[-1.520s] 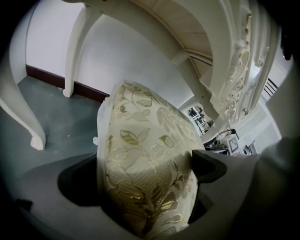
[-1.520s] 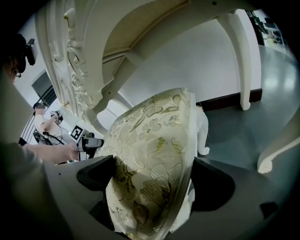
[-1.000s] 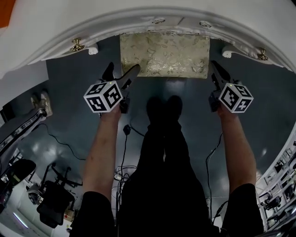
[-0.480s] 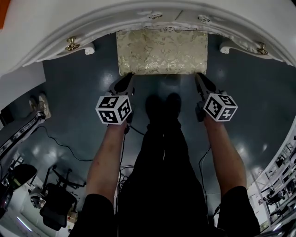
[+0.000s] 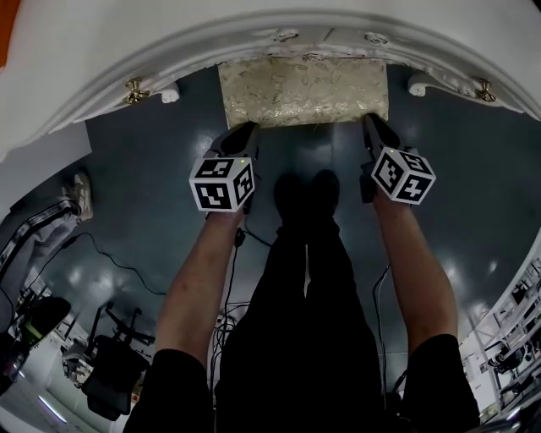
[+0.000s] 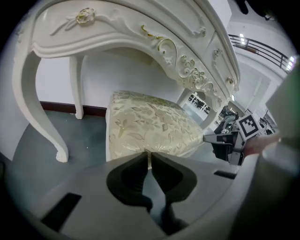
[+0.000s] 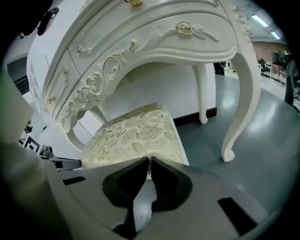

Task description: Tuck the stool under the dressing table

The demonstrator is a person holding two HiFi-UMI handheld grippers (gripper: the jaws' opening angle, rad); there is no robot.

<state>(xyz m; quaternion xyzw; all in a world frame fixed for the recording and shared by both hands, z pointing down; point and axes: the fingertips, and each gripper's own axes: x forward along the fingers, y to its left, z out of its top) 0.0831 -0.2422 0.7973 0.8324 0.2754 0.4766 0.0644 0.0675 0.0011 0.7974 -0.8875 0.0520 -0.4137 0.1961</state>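
Left gripper (image 6: 150,153): jaws pressed together, nothing between them, tips right at the near left edge of the stool (image 6: 150,126) cushion. A second ago these jaws stood wide apart, short of the stool's near left corner; now they are together and up against the cushion.

Right gripper (image 7: 150,159): jaws together too, tips at the near right edge of the stool (image 7: 136,133). It was already closed a second ago, then beside the stool's right corner.

In the head view the left gripper (image 5: 245,128) and right gripper (image 5: 372,123) sit at the two near corners of the stool (image 5: 303,89), one bare forearm behind each. Each gripper carries a cube with black-and-white square markers, left cube (image 5: 223,183), right cube (image 5: 403,175).

The stool is cream with a gold floral cushion. It stands on the floor in the knee gap of the dressing table (image 5: 254,25). Its far part is under the table's front edge and its near part sticks out toward the person. Less of the cushion shows than a second ago.

The dressing table is white, with a carved curved front, gold trim and curved legs (image 6: 35,103). Gold drawer knobs show at left (image 5: 135,89) and right (image 5: 484,91).

The floor (image 5: 135,186) is dark grey and glossy. A black cable (image 5: 110,254) runs across it at near left. The person's legs in black trousers (image 5: 304,279) stand between the two arms.
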